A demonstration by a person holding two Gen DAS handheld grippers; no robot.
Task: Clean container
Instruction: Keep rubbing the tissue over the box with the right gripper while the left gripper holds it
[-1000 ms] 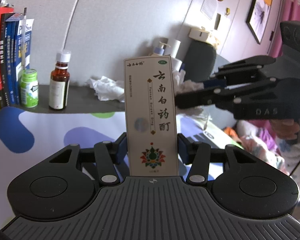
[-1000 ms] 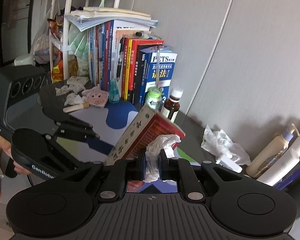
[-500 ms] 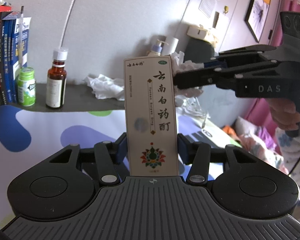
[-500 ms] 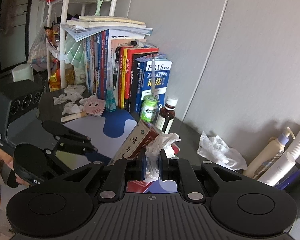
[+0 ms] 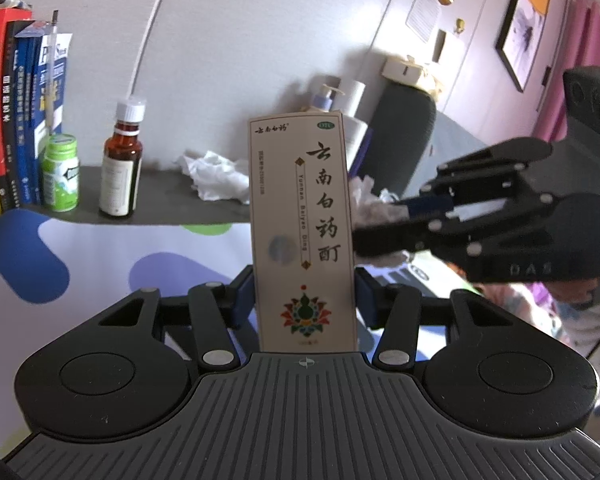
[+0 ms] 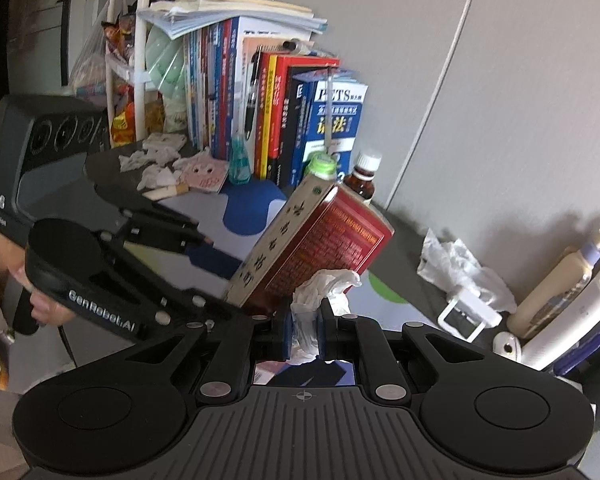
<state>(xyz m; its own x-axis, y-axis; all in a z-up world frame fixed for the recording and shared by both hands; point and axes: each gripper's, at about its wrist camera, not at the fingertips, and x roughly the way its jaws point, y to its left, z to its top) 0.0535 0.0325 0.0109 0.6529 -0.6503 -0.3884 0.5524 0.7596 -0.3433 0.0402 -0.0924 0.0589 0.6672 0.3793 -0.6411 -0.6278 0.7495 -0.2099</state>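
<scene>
L fingers clamp "Yunnan Baiyao Ding" box; R fingers pinch tissue, prob. touching it.

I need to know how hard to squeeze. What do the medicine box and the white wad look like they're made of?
Medicine box: probably thin printed cardboard, matte, with crisp folded edges. White wad: likely soft tissue paper, crumpled and creased, pinched in the right gripper.

Left wrist: looks close along its fingers toward the wall.
Right wrist: faces the books, leftward.
Shared: medicine box, desk, brown bottle.
</scene>
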